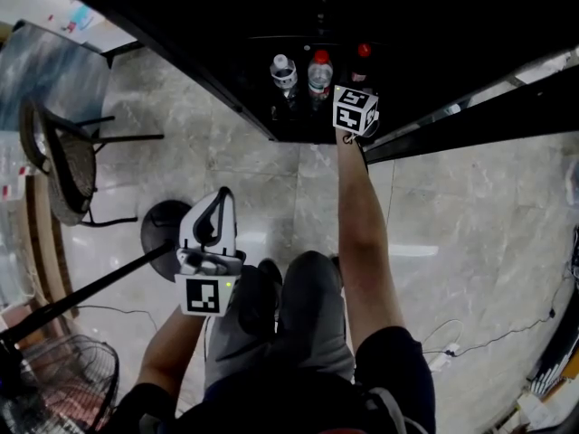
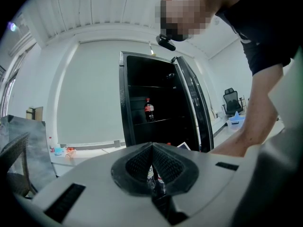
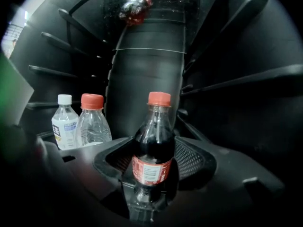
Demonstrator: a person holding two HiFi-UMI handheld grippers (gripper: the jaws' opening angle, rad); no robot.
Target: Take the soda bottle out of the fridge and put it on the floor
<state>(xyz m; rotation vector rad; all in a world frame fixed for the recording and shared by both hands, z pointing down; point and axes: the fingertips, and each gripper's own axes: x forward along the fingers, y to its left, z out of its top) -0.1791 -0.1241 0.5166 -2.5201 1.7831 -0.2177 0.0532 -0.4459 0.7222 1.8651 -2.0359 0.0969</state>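
The soda bottle [image 3: 151, 145], dark cola with a red cap and red label, stands upright between the pads of my right gripper [image 3: 151, 162], which touch both its sides. In the head view the right gripper's marker cube [image 1: 355, 109] sits at the mouth of the open black fridge [image 1: 298, 25], just in front of the soda bottle [image 1: 363, 61]. My left gripper [image 1: 215, 211] hangs over the floor by the person's left knee, its fingertips together with nothing between them. Its own view shows the left gripper [image 2: 152, 148] facing the fridge [image 2: 137, 103] from a distance.
Two clear bottles stand left of the soda: one white-capped [image 3: 65, 122], one red-capped [image 3: 93, 122]. Another cola bottle [image 2: 149, 110] sits on a higher shelf. The fridge door [image 1: 190, 75] juts out at left. A chair [image 1: 63, 165], wire basket [image 1: 72, 378] and floor cables [image 1: 493, 333] lie around.
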